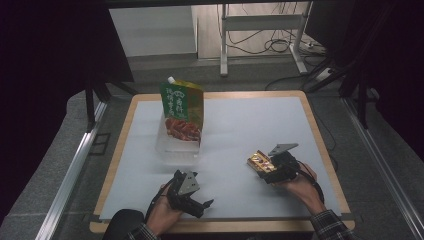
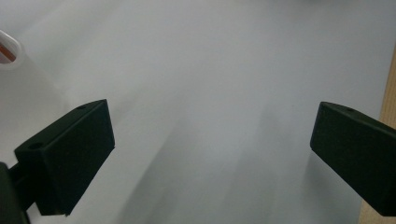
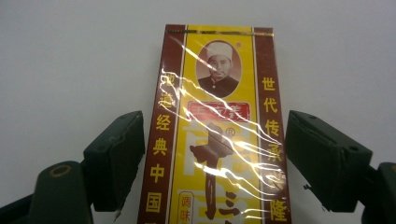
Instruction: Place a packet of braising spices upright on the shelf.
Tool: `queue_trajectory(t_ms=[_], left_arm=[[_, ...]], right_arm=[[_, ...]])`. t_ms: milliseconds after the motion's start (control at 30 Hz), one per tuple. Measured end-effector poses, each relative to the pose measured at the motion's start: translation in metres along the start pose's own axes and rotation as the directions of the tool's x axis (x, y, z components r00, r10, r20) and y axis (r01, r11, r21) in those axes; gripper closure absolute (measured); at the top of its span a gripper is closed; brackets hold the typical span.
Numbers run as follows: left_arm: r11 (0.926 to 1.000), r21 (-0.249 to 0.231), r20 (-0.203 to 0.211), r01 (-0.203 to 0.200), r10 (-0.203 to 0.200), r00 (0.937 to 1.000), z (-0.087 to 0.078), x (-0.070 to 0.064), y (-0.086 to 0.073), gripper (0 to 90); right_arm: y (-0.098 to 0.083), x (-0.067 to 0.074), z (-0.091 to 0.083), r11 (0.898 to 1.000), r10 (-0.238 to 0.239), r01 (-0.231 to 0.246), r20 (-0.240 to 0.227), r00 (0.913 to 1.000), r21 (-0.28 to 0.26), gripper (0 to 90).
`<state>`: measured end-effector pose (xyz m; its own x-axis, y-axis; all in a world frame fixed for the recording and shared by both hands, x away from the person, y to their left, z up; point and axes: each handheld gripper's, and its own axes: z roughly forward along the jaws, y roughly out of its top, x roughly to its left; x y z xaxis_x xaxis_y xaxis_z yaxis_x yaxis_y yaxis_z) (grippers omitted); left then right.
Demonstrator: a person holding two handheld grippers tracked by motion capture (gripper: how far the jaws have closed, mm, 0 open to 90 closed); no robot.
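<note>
A yellow and dark red seasoning box [image 1: 256, 160] wrapped in shiny film lies flat on the white mat [image 1: 240, 125] at the right front. My right gripper [image 1: 263, 169] straddles it. In the right gripper view the box [image 3: 217, 93] runs up between the two black jaws, which stand close beside its long edges without pressing; the right gripper [image 3: 215, 140] is open. My left gripper [image 1: 192, 190] rests in a hand near the front edge. In its own view the left gripper [image 2: 212, 144] is wide open over bare mat, with nothing between the jaws.
A green spouted pouch [image 1: 182, 107] stands upright in a clear plastic container [image 1: 177, 150] at the mat's left middle; its rim [image 2: 9, 51] shows in the left gripper view. The table's wooden border [image 1: 320, 135] frames the mat. A metal stand [image 1: 260, 30] and cables lie beyond.
</note>
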<state>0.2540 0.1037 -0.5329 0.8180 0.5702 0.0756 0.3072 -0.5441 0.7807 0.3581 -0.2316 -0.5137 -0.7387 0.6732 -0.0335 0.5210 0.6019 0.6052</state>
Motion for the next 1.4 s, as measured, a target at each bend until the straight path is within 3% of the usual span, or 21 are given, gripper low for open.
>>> queue_trajectory(t_ms=[200, 333, 533, 767, 1067, 1167, 1300, 1400], left_arm=[[1.0, 0.001, 0.0, -0.001, 0.001, 1.0, 0.001, 0.0, 0.0, 0.0], [1.0, 0.005, 0.0, -0.003, 0.003, 1.0, 0.001, 0.0, 0.0, 0.0], [1.0, 0.006, 0.0, -0.004, 0.004, 1.0, 0.001, 0.0, 0.0, 0.0], [1.0, 0.002, 0.005, -0.004, 0.004, 1.0, 0.001, -0.001, 0.0, 0.0], [1.0, 0.006, 0.006, -0.006, 0.006, 1.0, 0.001, -0.001, 0.0, 0.0], [1.0, 0.007, 0.008, -0.007, 0.007, 0.9999, 0.001, -0.001, 0.0, 0.0], [1.0, 0.004, 0.007, -0.006, 0.006, 1.0, 0.0, -0.001, 0.0, 0.0], [1.0, 0.002, 0.003, -0.005, 0.005, 1.0, 0.0, 0.0, 0.0, 0.0]], right_arm=[[0.008, -0.003, -0.001, 1.0, 0.012, -0.012, -0.027, 0.9996, 0.02, 21.1], [0.015, -0.008, -0.004, 0.998, 0.035, -0.033, -0.033, 0.9988, 0.06, 21.4], [0.029, -0.011, -0.003, 0.989, 0.02, -0.014, -0.042, 0.9989, 0.149, 21.4], [0.048, -0.01, 0.009, 0.967, 0.007, 0.006, -0.052, 0.9986, 0.254, 21.5], [0.061, -0.006, 0.029, 0.928, -0.01, 0.022, -0.034, 0.9994, 0.372, 22.9], [0.065, -0.003, 0.03, 0.922, -0.025, 0.03, -0.018, 0.9995, 0.386, 29.3], [0.066, -0.001, 0.029, 0.918, -0.017, 0.018, -0.005, 0.9998, 0.396, 31.2], [0.067, -0.001, 0.023, 0.931, -0.01, 0.013, -0.012, 0.9999, 0.364, 31.3]])
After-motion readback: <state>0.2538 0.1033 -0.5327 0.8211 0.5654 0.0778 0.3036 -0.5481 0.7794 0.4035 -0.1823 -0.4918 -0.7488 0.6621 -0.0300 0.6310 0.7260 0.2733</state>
